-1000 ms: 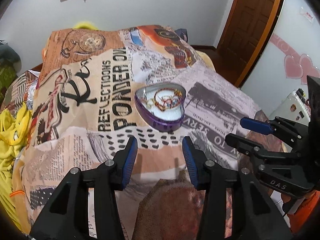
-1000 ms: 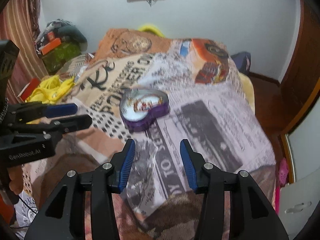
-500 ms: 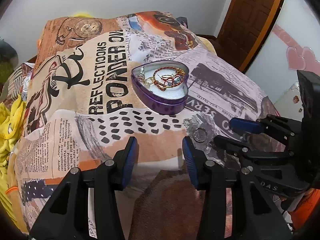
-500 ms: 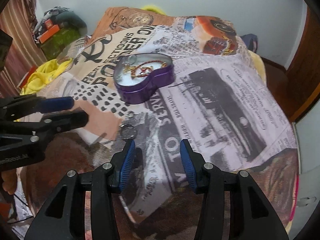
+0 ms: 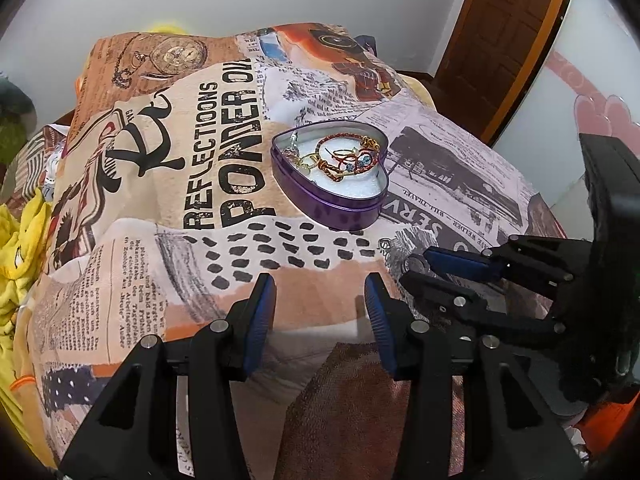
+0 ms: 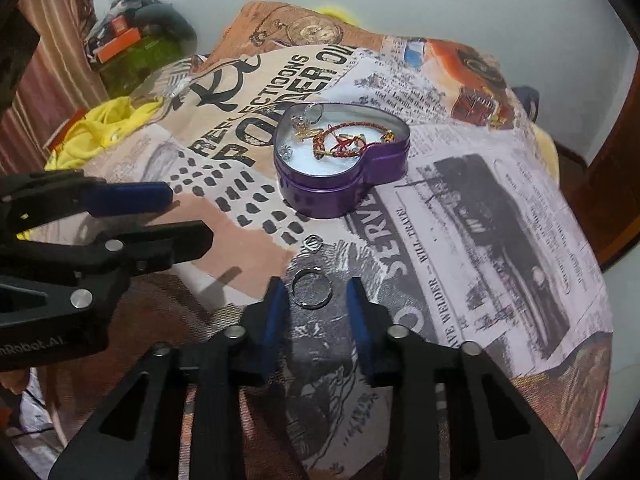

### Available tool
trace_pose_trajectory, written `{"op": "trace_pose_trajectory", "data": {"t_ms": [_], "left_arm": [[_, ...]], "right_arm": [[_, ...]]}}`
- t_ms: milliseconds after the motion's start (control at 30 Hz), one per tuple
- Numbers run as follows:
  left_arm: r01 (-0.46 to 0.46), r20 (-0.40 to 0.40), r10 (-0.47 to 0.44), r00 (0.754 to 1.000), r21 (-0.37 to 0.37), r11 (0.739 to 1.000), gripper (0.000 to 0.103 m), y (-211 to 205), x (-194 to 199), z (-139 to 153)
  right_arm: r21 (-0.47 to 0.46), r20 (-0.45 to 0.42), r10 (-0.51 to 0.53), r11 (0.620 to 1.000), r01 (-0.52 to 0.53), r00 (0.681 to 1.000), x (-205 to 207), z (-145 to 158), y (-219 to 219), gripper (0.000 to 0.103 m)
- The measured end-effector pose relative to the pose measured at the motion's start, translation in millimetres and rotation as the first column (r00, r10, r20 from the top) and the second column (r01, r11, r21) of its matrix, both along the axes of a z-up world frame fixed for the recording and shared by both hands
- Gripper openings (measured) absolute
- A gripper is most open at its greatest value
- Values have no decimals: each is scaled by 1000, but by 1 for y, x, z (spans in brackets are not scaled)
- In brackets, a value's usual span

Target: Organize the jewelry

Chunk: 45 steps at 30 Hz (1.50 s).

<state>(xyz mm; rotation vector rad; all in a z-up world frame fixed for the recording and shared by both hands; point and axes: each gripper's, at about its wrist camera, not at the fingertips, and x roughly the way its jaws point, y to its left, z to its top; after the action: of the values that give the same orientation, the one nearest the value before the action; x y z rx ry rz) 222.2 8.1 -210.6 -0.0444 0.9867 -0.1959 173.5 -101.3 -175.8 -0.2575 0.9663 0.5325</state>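
The purple heart tin (image 6: 344, 190) sits open on the printed blanket (image 6: 480, 216) — red bracelets (image 6: 340, 146) tangled inside. Right gripper (image 6: 317, 292), just closing, brackets a silver ring (image 6: 311, 289) without pinching; left gripper (image 5: 320, 300) half-open, empty.

printed blanket (image 6: 480, 216) on bed carries purple heart tin (image 6: 344, 192), two loose rings (image 6: 311, 290).

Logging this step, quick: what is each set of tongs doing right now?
Left tongs: open, empty.
Right tongs: just been closing around the ring on the blanket, pads not yet pressing it.
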Motion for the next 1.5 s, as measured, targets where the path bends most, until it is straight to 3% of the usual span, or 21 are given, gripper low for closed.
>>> {"op": "trace_pose_trajectory", "data": {"t_ms": [500,800,1167,1267,1333,1500], "left_arm": [[82,-30,-82,996,-7,997,45,-35,26,-9],[114,-51,-114,992,10,993,28,-52,37,-18],[117,-63,-116,991,11,993,22,-55,43,-25],[115,-66,-115,991,6,993,17,-55,44,-26],[113,-65,-112,992,12,994,8,-56,44,-25],[106,-52,-105,993,26,994,8,-59,41,-22]], "right_arm": [[79,28,-120,990,118,992,17,18,-47,20],[101,36,-122,988,118,992,18,23,-54,20],[109,31,-116,988,112,993,19,19,-55,20],[112,30,-121,987,117,992,19,20,-57,20],[116,32,-123,986,119,992,19,22,-57,20],[120,45,-121,986,115,992,16,27,-56,20]]}}
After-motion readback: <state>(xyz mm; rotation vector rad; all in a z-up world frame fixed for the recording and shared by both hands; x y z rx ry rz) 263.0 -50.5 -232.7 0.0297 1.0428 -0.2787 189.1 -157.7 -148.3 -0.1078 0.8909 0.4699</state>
